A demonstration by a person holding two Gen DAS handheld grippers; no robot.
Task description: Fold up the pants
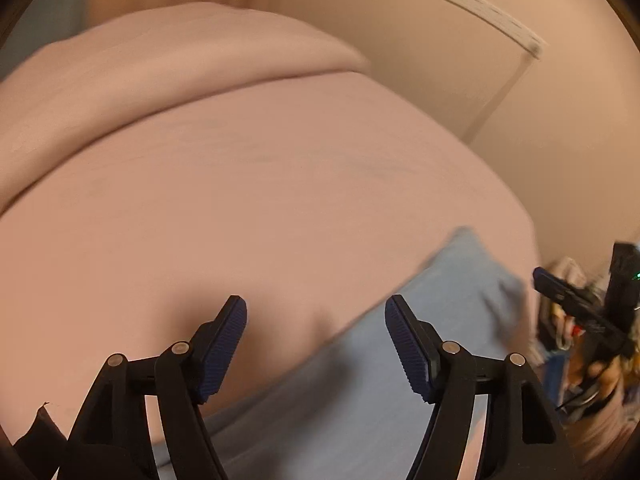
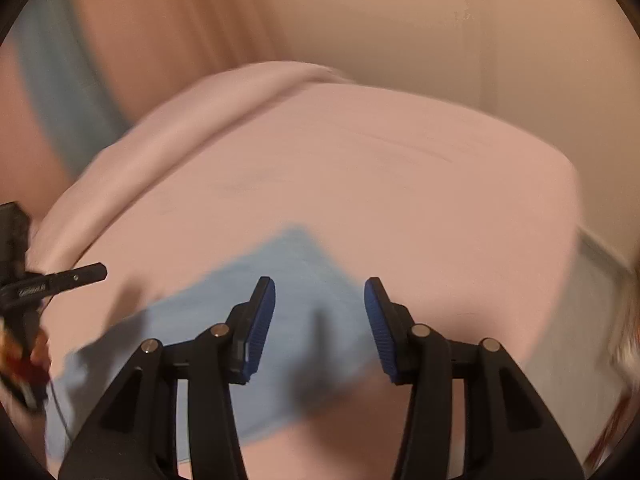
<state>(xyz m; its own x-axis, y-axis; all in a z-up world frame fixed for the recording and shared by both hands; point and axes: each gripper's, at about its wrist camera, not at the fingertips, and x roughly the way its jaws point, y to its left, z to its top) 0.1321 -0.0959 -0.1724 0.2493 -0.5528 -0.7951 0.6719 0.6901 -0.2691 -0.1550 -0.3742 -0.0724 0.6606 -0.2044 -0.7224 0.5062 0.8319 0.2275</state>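
Note:
Light blue pants lie folded flat on a pink bed sheet. In the left wrist view they fill the lower right. My left gripper hangs open above their left edge, with nothing between its blue pads. At the right edge of that view a finger of the other gripper shows. In the right wrist view the pants lie in the lower middle. My right gripper is open over them and holds nothing. My left gripper's finger pokes in from the left. Both views are motion-blurred.
A rolled pink cover lies across the far end of the bed. Beyond it is a beige wall. The bed's right edge drops off to a pale floor. Blurred clutter sits beside the bed.

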